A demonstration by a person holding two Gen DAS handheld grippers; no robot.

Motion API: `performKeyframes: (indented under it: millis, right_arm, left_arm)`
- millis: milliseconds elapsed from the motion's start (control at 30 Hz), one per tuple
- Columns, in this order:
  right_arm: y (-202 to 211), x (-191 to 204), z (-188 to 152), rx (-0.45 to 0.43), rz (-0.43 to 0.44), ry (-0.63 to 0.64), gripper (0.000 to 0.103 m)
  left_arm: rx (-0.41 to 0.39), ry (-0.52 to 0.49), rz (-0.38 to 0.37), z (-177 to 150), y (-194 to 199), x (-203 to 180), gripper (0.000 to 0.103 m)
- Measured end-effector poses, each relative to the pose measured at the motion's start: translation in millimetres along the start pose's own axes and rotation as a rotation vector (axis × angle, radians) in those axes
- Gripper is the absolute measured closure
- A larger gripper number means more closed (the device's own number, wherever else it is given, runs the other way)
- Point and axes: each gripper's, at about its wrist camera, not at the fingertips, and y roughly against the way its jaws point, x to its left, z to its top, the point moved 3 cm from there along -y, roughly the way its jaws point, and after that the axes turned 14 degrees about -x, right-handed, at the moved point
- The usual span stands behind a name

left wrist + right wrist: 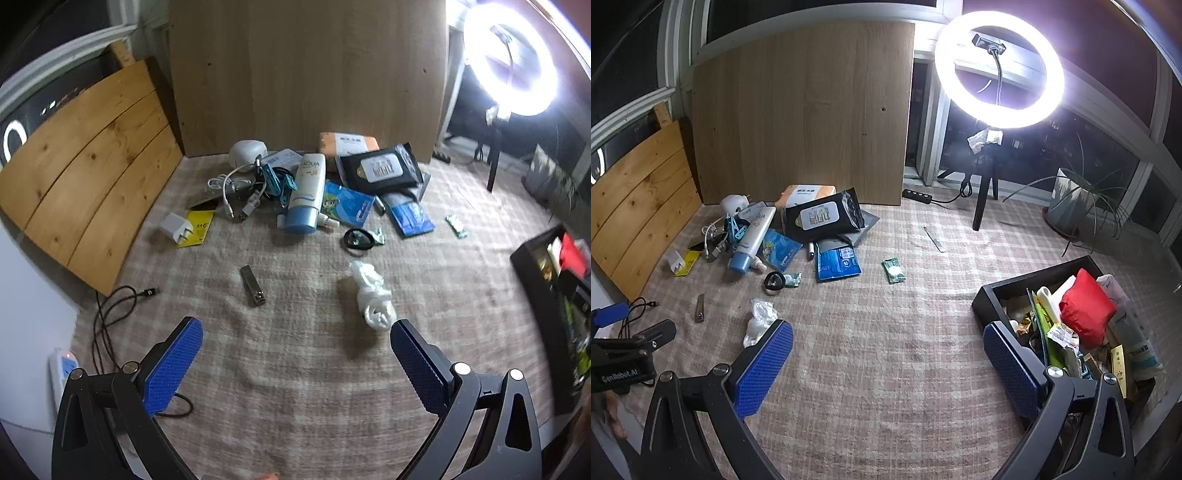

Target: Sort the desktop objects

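Between picks: left gripper [296, 341] and right gripper [888, 347] hover, jaws wide, empty. Next, probably the crumpled plastic bag [371, 291] at one o'clock, into the black box [993, 291].

Glaring ring light [999, 70], fisheye-warped edges

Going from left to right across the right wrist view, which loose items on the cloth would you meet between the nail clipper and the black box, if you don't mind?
Nail clipper → crumpled white plastic bag → green packet → metal nail file → black box.
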Motion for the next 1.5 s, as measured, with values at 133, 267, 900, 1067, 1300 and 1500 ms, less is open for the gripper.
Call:
performKeyframes:
  millis: [133,267,900,1067,1300,1500]
  right_arm:
    - [-2,1,0,-0.003,0.002,-0.002,0.001]
    - [-5,1,-1,0.001,0.004,0.000,0.001]
    - [-33,2,-10,0.040,0.021,-0.004,0.001]
    - [-34,4,-7,0.025,0.012,0.006,0.001]
    - [-35,2,-5,0.006,0.002,0.004,0.001]
    - [-38,7,-8,0.017,0.029,0.028,0.001]
  left_arm:
    - [0.044,0.014,-0.066,-4,-7,-2,0.000]
    - [0.050,-0.022,-0.120,-7,-12,-5,0.000]
    - [0.044,-0.090,-0.197,-10,-32,3,0.000]
    - [0.040,-0.077,-0.205,-7,-29,4,0.000]
    - [0.041,-0.061,-0.268,-8,-26,1,0.001]
    - [0.021,-0.062,-0.295,-3,-25,2,0.001]
